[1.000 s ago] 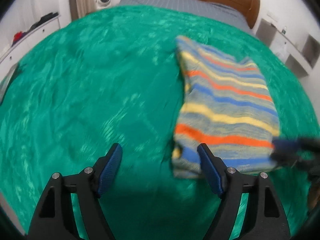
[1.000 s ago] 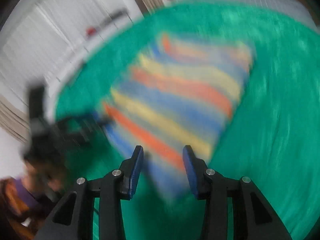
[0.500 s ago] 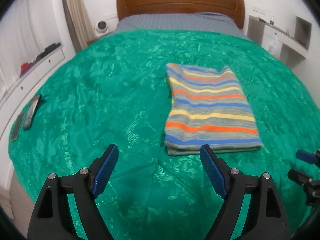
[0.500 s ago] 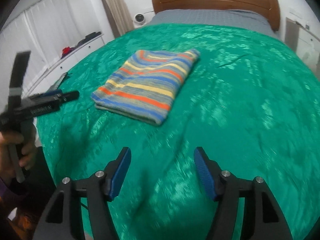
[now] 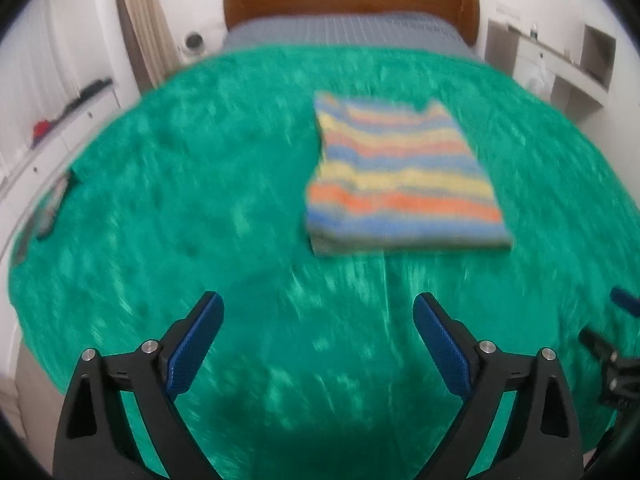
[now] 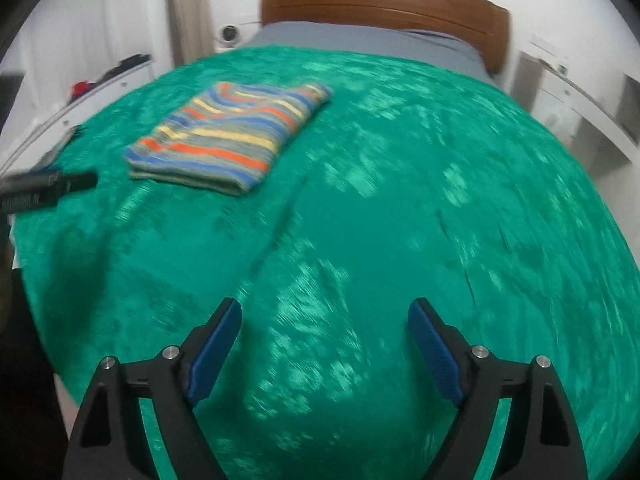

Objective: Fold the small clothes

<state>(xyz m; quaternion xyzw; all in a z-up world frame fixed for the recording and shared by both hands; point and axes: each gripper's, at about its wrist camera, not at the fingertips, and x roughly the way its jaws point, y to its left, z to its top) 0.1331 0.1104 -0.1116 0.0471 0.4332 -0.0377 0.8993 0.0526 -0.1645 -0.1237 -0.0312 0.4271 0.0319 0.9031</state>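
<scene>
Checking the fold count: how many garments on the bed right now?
1. A striped folded garment lies flat on the green blanket, ahead of the left tool and up-left of the right tool in its view. No others visible; the near edge is out of view.

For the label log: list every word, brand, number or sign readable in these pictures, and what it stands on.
None can be read.
Left hand-held gripper: pale lettering along its black body, too blurred to read.
Striped folded garment and green bedspread: no text visible.
</scene>
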